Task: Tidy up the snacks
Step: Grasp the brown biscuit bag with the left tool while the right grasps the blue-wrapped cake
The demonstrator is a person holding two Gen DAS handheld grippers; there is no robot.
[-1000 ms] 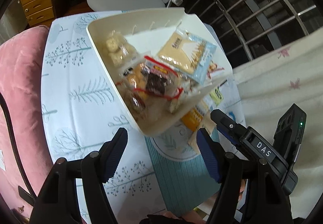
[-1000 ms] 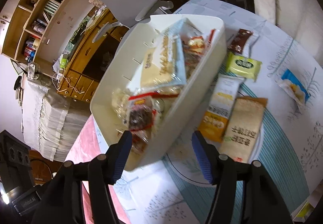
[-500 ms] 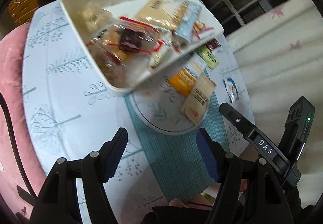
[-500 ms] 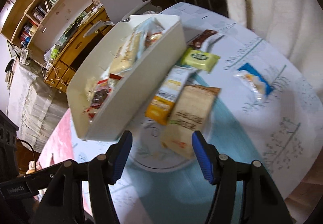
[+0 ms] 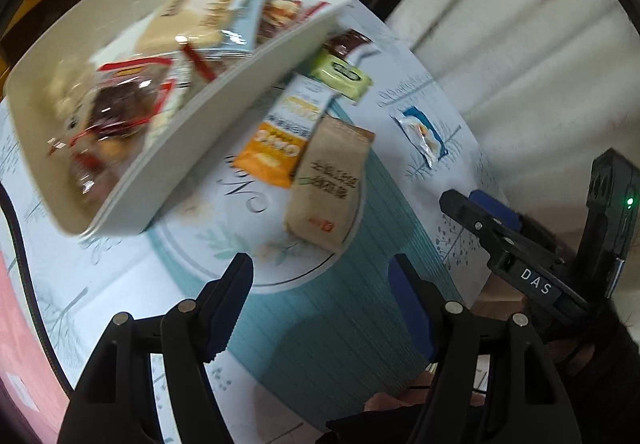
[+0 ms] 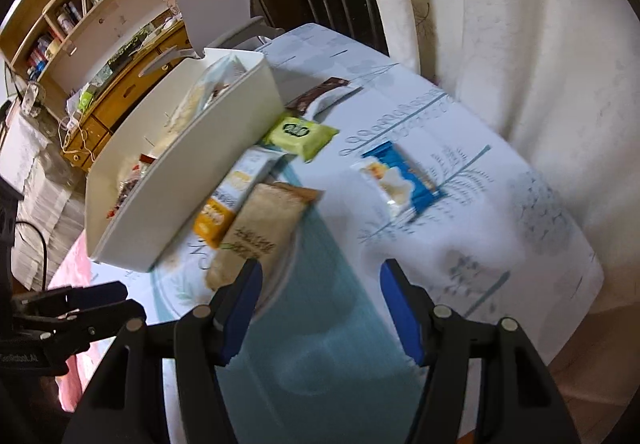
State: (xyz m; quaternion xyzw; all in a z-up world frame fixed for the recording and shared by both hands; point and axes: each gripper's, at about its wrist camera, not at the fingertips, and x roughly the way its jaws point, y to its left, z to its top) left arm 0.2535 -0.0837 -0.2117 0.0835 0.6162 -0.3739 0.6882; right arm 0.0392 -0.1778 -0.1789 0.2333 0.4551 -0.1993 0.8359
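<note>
Both pairs of blue-padded fingers stand apart with nothing between them. The left gripper [image 5: 320,308] hangs over the teal placemat [image 5: 320,324], and the right gripper [image 6: 320,308] hovers just beside it over the same mat, each pointing steeply down at the table [image 6: 500,204].

Just past the fingertips lies a brown kraft snack pouch [image 5: 330,180], overlapping an orange-and-white packet [image 5: 280,136]. Farther out sits a green packet [image 5: 340,74], then a dark brown bar [image 6: 316,94] partly tucked behind the bin. Off to the right, apart from the rest, a blue-and-white packet [image 6: 400,180] lies on the patterned tablecloth.

To the left stands the white bin [image 5: 208,132], already holding several wrapped snacks [image 5: 120,104], blurred in the left view. Beyond the table are a grey chair [image 6: 216,0] and wooden shelves [image 6: 80,4].
</note>
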